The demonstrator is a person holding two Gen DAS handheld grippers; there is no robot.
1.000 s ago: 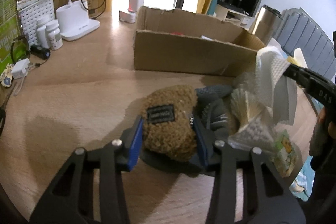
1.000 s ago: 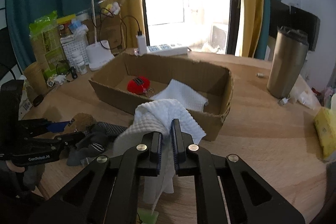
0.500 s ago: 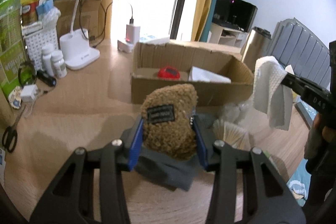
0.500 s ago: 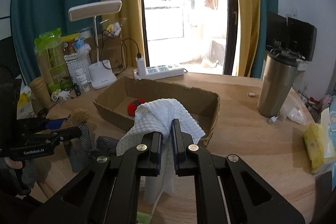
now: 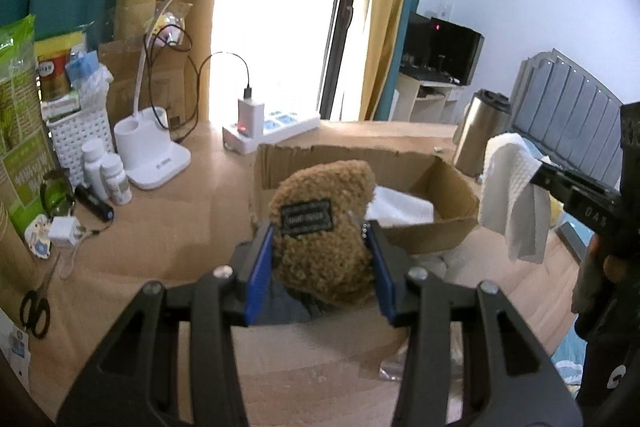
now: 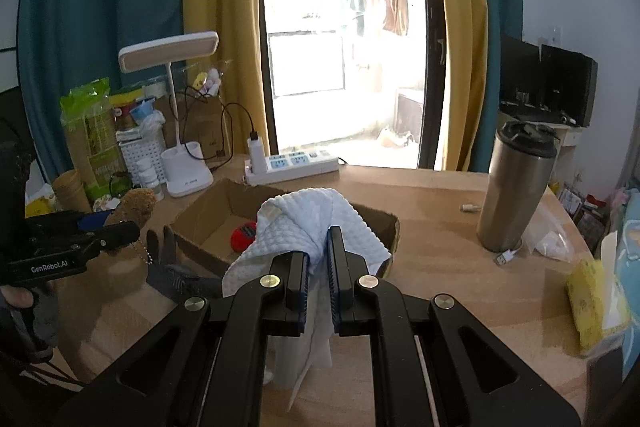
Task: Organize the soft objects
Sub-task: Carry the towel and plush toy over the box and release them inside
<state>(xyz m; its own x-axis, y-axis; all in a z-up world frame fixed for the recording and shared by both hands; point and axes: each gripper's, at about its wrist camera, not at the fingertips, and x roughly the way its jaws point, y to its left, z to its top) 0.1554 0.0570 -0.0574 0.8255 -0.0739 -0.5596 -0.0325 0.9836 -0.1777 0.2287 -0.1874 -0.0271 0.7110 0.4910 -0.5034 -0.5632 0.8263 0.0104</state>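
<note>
The left tool (image 5: 320, 255) pinches a brown fuzzy plush (image 5: 324, 223) between its blue pads, a black label facing the camera. The plush hangs clear of the wooden worktop (image 5: 160, 267), just in front of the near wall of the cardboard box (image 5: 440, 231). Under the plush, on the worktop in front of the box, lies a dark grey glove (image 6: 172, 267).

The right tool (image 6: 318, 267) is pressed together on a white waffle-textured cloth (image 6: 304, 223), which bunches above the pads and drapes down below them. The cloth hangs in the air in front of the box's near right corner, off the worktop.

Inside the box lie a red soft item (image 6: 245, 235) and another white cloth (image 5: 404, 207), both on the box floor.

To the right of the box stands a steel tumbler (image 6: 516, 187), with a yellow packet (image 6: 588, 299) nearer the worktop's right edge. Behind the box lies a white power strip (image 6: 296, 165) with a charger plugged in. Left of the box stand a white desk lamp (image 6: 186, 171), a white basket (image 5: 78, 139) and small white bottles (image 5: 106, 171); black scissors (image 5: 36, 307) lie further left, near the worktop's edge. Beyond the box are yellow and teal curtains around a bright window.
</note>
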